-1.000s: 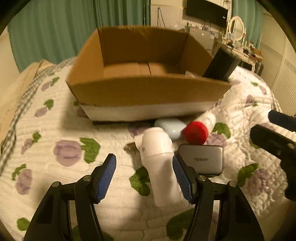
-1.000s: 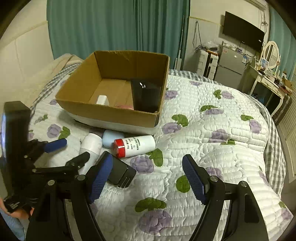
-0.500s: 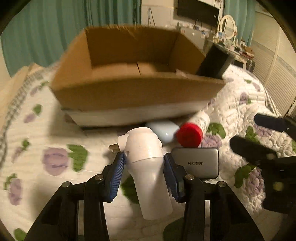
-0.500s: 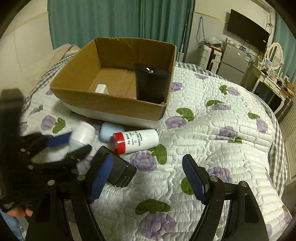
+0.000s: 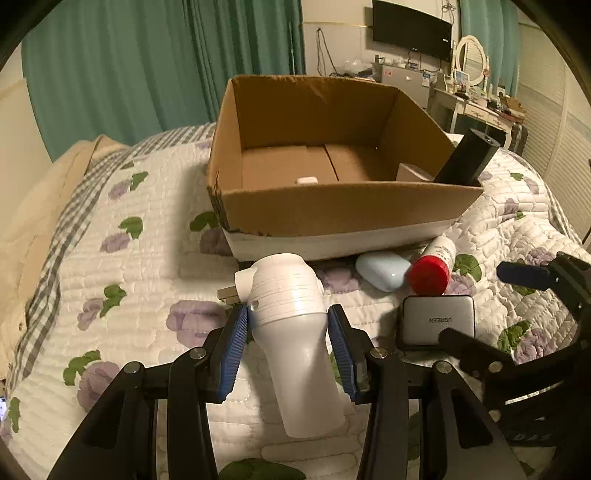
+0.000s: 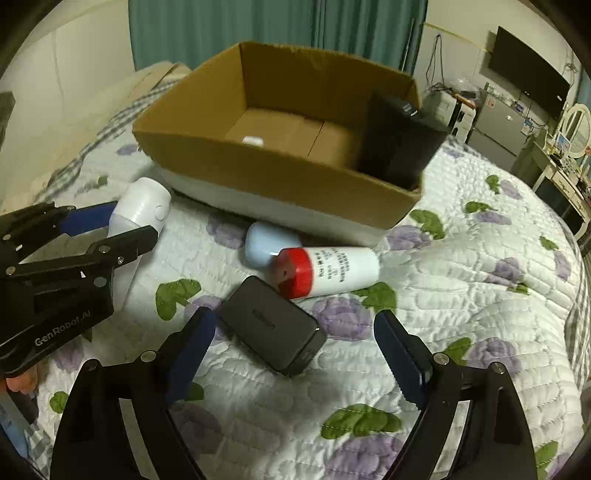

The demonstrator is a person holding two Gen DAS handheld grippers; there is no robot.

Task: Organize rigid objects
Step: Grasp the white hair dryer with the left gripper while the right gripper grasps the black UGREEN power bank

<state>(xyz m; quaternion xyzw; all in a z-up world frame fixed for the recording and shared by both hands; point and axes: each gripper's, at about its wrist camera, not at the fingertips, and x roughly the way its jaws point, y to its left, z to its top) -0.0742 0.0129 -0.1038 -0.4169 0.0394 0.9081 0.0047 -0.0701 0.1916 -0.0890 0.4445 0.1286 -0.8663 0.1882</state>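
Observation:
My left gripper (image 5: 287, 321) is shut on a white plug-in device (image 5: 295, 332) and holds it above the quilt in front of the cardboard box (image 5: 343, 210); the device also shows in the right wrist view (image 6: 142, 210). My right gripper (image 6: 295, 332) is open, its fingers on either side of a dark grey charger (image 6: 273, 325), which also shows in the left wrist view (image 5: 437, 321). A red-capped white bottle (image 6: 328, 271) and a pale blue case (image 6: 264, 243) lie against the box (image 6: 280, 173). A black block (image 6: 399, 144) and a small white item (image 6: 253, 140) sit inside the box.
The flowered quilt (image 6: 461, 295) covers the bed. Teal curtains (image 5: 147, 62) hang behind. A dresser with mirror (image 5: 476, 96) and a TV (image 5: 410, 26) stand at the far right. A beige pillow (image 5: 37, 206) lies at the left.
My left gripper closed on the white plug-in device and lifted it off the quilt. My right gripper moved forward and down over the grey charger, still open.

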